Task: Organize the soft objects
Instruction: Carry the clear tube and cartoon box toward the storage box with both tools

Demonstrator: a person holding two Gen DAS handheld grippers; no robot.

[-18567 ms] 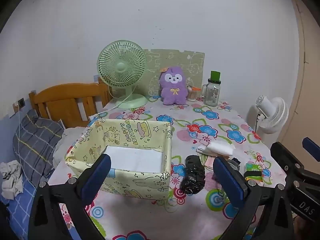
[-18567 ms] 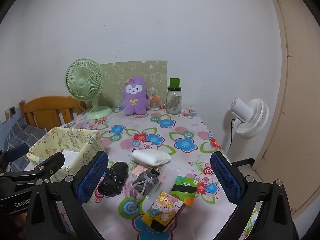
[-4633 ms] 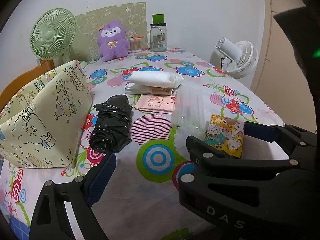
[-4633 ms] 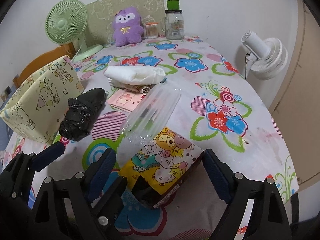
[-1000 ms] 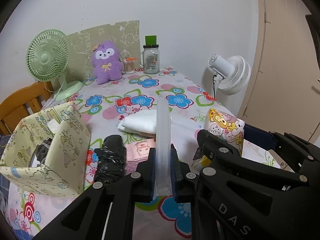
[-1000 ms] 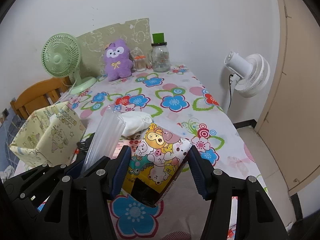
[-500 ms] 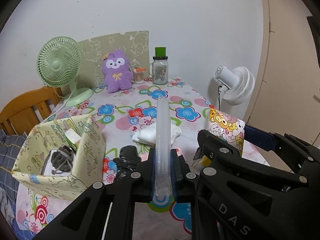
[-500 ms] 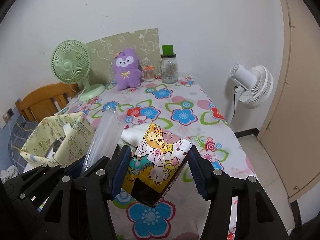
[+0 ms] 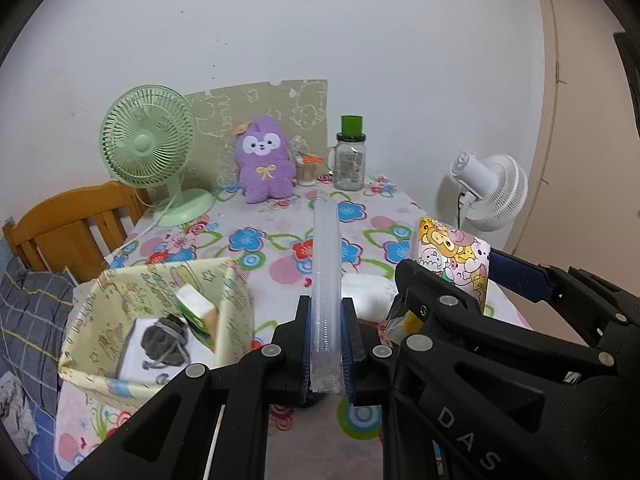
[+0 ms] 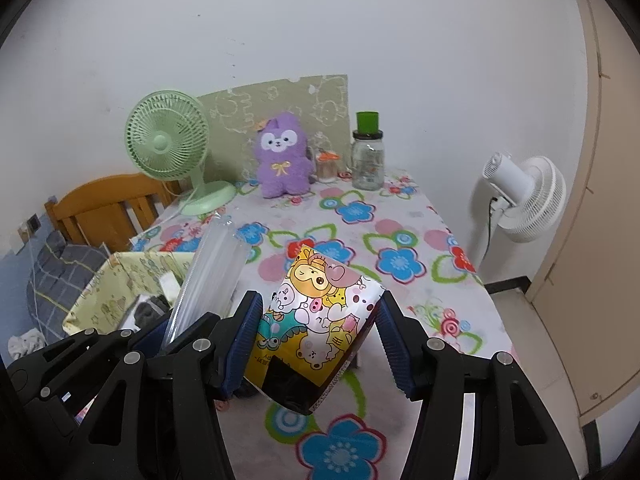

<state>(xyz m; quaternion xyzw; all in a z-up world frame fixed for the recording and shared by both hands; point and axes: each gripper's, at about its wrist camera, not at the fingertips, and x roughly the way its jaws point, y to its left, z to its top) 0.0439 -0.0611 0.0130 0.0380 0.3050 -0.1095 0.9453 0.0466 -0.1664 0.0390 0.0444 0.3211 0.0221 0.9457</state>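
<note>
Left wrist view: to the left of the fingers stands the yellow fabric box (image 9: 160, 292), open-topped, holding a grey drawstring pouch (image 9: 164, 340) on something white, with a green-and-white packet (image 9: 196, 312) leaning against its right wall. The left gripper (image 9: 326, 344) is clamped on a clear plastic sleeve (image 9: 327, 280), which rises straight up from between the pads. Just right of it, the right gripper (image 10: 316, 340) is pressed onto a cartoon-printed packet (image 10: 320, 316) held above the table. A folded white cloth (image 9: 370, 290) lies on the tabletop behind the fingers, between sleeve and packet.

Beyond the fingers, the flowered tablecloth (image 10: 400, 260) runs to the wall, where a green desk fan (image 9: 150, 148), a purple plush toy (image 9: 264, 160), a small orange-lidded jar (image 9: 306, 168) and a glass jar with a green lid (image 9: 350, 156) stand in a row before a pale green board (image 9: 280, 108). Off the table's right edge is a white fan (image 10: 520, 196); far left, a wooden headboard (image 9: 68, 224) and checked bedding (image 9: 28, 316).
</note>
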